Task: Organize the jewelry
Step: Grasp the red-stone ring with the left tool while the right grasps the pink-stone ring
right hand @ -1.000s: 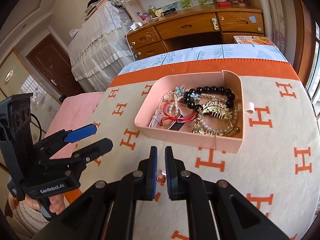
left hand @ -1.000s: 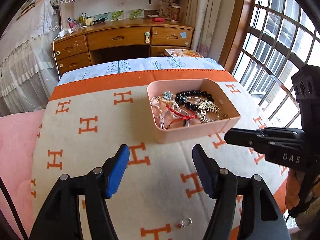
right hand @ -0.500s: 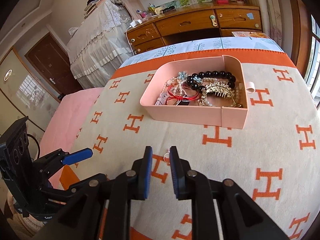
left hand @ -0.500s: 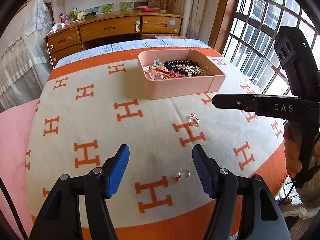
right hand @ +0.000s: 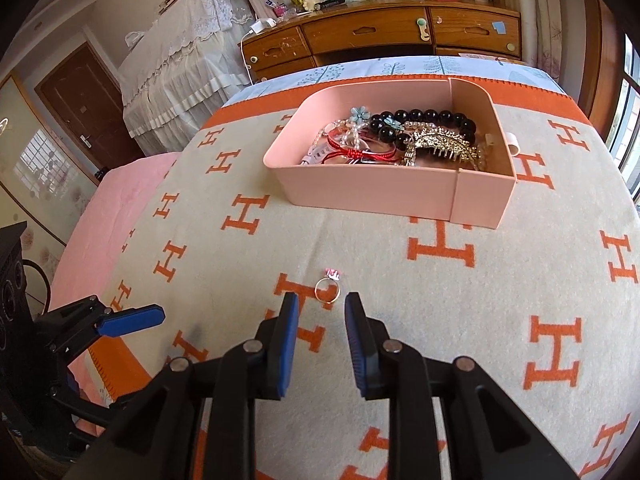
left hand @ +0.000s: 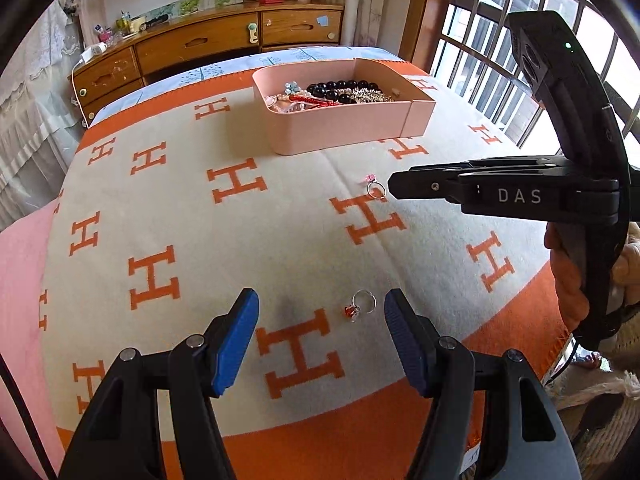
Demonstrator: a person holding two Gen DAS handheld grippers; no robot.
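Surface: cream blanket with orange H pattern and orange border [left hand: 168, 216].

Pink rectangular plastic tray [right hand: 372, 196], toward the far edge; holds a black bead bracelet [right hand: 430, 117], a red cord bracelet [right hand: 360, 154] and a gold-toned comb [right hand: 444, 144], tangled together.

Silver ring with pink stone [right hand: 328, 286], mid-blanket, loose, just ahead of the right gripper [right hand: 322, 316], whose jaws stand narrowly apart and empty.

Silver ring with red stone [left hand: 360, 305], near the front edge, between the fingertips of the left gripper [left hand: 320, 312], whose jaws are spread wide, with nothing held.
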